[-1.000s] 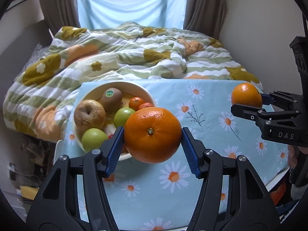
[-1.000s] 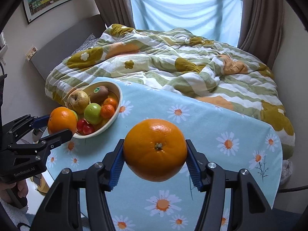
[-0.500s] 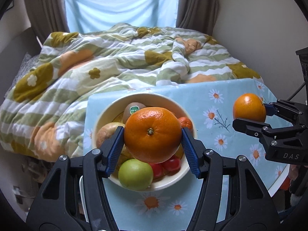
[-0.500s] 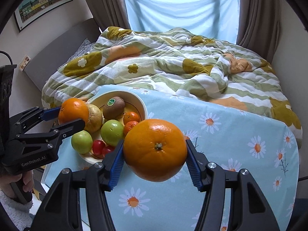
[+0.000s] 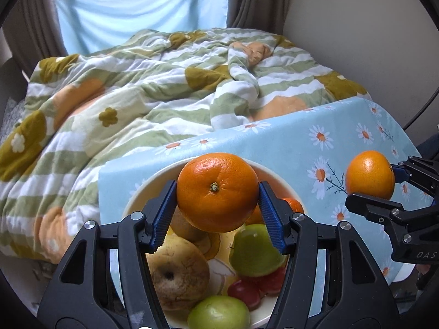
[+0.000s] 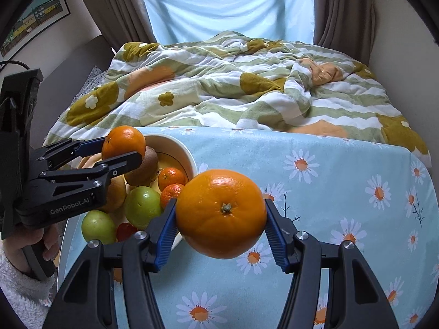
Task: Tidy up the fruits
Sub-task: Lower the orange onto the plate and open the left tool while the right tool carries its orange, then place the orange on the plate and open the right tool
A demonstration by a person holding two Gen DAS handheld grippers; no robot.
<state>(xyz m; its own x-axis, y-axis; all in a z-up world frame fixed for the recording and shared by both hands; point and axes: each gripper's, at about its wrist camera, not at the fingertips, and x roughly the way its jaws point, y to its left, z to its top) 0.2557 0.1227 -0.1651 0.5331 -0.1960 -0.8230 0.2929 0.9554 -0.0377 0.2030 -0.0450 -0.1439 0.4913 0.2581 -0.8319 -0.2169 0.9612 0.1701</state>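
Pinching round, dimpled oranges: left gripper point(image 5: 217, 196) w/ one over glossy bowl point(image 5: 277, 176), right gripper point(image 6: 221, 213) another above tablecloth point(image 6: 315, 164).

The bowl point(image 5: 142, 192) is pretty packed: brownish apple point(image 5: 178, 274), kiwi point(image 6: 142, 168), 2 green apples point(image 6: 142, 207), 2 small mandarins point(image 6: 171, 178) and red fruit point(image 5: 244, 290) cover nearly the whole inside, so there's only a bare patch along the far rim. The left gripper point(image 5: 216, 197) with its orange point(image 5: 216, 192) hangs right above that pile, blocking the way in from over the bowl. Right of the bowl, the daisy tablecloth point(image 6: 329, 170) is wide open, with only the right gripper point(image 6: 221, 219) and its orange point(image 6: 221, 213) over it. Rumpled bedding point(image 6: 219, 87) butts up against the table's far edge.
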